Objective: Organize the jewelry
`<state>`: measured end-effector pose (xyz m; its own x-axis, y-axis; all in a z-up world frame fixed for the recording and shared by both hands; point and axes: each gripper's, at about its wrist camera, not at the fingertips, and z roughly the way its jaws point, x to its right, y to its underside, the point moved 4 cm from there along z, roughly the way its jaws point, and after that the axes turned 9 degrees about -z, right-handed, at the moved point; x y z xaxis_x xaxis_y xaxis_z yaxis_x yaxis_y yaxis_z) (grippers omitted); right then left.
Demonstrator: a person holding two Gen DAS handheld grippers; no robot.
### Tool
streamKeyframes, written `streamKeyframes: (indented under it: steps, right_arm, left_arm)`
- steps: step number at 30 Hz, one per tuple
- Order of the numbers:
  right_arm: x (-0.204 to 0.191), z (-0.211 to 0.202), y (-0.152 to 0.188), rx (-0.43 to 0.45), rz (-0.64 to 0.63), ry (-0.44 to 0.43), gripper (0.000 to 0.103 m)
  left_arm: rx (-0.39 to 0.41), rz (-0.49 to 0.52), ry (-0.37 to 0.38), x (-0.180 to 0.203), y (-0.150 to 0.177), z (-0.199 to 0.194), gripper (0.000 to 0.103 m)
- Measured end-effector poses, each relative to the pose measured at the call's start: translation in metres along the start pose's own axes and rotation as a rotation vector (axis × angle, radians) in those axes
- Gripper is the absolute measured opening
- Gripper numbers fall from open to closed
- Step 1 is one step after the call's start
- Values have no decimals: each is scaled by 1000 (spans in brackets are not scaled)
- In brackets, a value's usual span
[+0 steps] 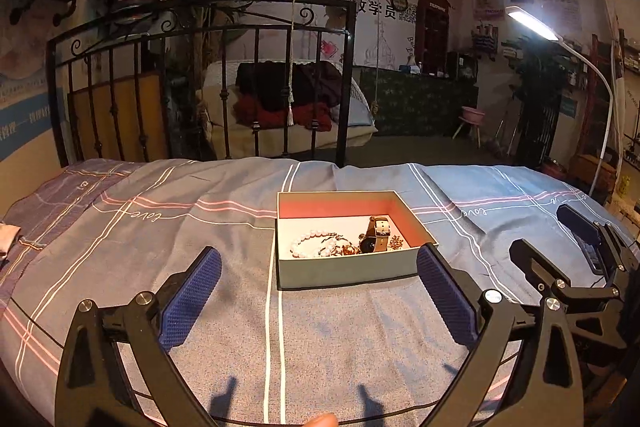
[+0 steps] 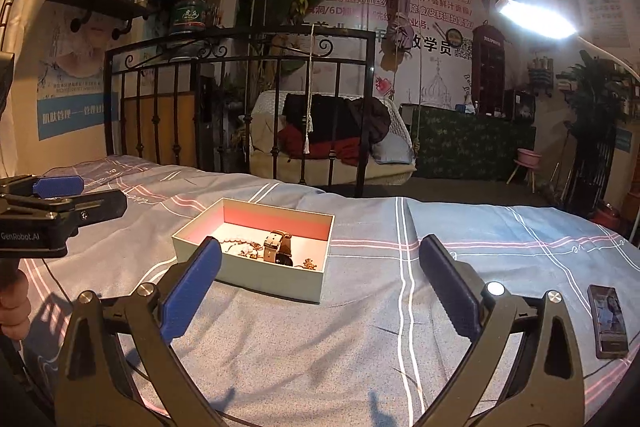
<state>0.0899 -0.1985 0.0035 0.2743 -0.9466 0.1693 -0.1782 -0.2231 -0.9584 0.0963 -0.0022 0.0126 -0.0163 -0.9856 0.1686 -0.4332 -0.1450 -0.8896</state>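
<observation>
Left wrist view: the left gripper (image 1: 319, 291) hovers over a bed (image 1: 200, 307) with a checked sheet, its jaws spread wide and empty. Just beyond them sits an open box (image 1: 344, 269) holding a bead bracelet (image 1: 310, 242), a watch (image 1: 374, 233) and small chains. The right gripper (image 1: 568, 247) shows at the right edge.

Right wrist view: the right gripper (image 2: 320, 291) has its jaws spread and empty. The box (image 2: 276, 281) lies ahead, left of centre. A phone (image 2: 608, 321) lies near right; the left gripper (image 2: 60, 199) is far left.
</observation>
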Motion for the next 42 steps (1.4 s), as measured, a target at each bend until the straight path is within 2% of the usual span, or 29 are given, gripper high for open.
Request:
streamKeyframes:
  steps: [15,42]
  right_arm:
    - [1,0,-3,-2,1,-4,97]
    - [1,4,-2,-19,1,-17,97]
  left_arm:
    - [-14,1,10,2,7,1,96]
    - [35,27,-20,8,8,-6,96]
